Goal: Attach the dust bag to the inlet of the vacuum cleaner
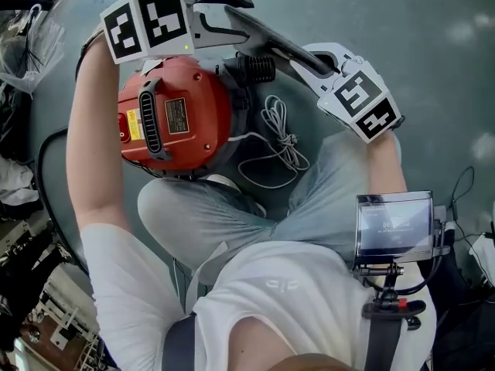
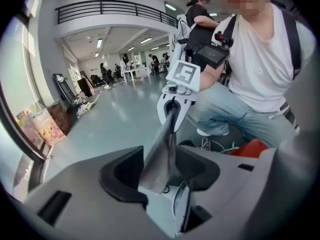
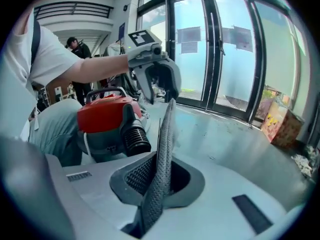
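The dust bag [image 1: 278, 46] is held up as a taut grey strip between the two tongs, just beyond the red vacuum cleaner [image 1: 178, 114], which stands on the floor [image 1: 433, 22] between the person's knees. The right tongs [image 3: 157, 181] are clamped narrow on one end of the cloth. The left tongs [image 2: 160, 176] are spread wide. The cloth runs between their jaws but is not seen to be pinched by them.

The bag is not yet fitted. The black ribbed port [image 1: 259, 68], judged to be the inlet, lies bare just below the strip. The step in hand is judged to be an adjusting of the hold, so that the bag's mouth can be found. A firm hold by the left tongs near that mouth is called for next, and the mouth must then be brought down over the port.

The white cord [image 1: 280, 134], coiled on the floor beside the machine, is shown only in the head view. The cloth's mesh weave is shown only in the right gripper view. The gap at the left jaws is settled only by the left gripper view.
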The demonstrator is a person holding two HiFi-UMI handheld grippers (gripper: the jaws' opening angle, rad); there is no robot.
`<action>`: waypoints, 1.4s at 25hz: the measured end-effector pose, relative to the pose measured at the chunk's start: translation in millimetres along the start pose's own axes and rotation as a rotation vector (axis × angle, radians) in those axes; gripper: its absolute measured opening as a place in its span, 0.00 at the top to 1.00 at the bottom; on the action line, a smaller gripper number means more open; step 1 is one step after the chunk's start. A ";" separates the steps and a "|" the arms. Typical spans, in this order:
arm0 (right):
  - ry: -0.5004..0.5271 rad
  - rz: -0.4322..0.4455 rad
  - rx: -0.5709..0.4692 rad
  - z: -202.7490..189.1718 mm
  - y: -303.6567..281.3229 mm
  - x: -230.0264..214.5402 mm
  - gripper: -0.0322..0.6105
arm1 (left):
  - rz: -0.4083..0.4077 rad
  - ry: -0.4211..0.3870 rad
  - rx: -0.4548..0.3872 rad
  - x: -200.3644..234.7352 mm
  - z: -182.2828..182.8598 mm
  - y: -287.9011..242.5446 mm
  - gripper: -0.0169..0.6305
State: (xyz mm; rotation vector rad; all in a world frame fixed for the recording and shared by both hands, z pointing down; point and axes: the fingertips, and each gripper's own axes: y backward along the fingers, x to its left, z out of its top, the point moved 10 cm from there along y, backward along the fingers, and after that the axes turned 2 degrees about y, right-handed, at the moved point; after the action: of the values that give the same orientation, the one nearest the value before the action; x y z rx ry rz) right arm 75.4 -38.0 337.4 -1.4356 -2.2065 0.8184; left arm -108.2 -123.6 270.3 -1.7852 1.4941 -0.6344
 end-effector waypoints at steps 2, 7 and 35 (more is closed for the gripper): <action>-0.021 -0.020 -0.038 2.0 4.8 -6.1 0.90 | 0.009 -0.014 0.029 -2.6 1.7 -3.2 0.66; 0.050 -0.032 0.011 5.7 2.2 -0.5 0.90 | 0.172 -0.091 0.057 4.1 4.9 -11.3 0.66; -0.077 0.107 0.007 -21.8 5.2 4.4 0.84 | -0.044 -0.177 0.098 -0.4 -1.5 -47.7 0.93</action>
State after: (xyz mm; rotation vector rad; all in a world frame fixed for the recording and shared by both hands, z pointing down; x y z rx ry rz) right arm 90.2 -26.7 350.4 -1.5542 -2.1964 0.9305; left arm -79.5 -119.9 308.3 -1.7550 1.2871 -0.5466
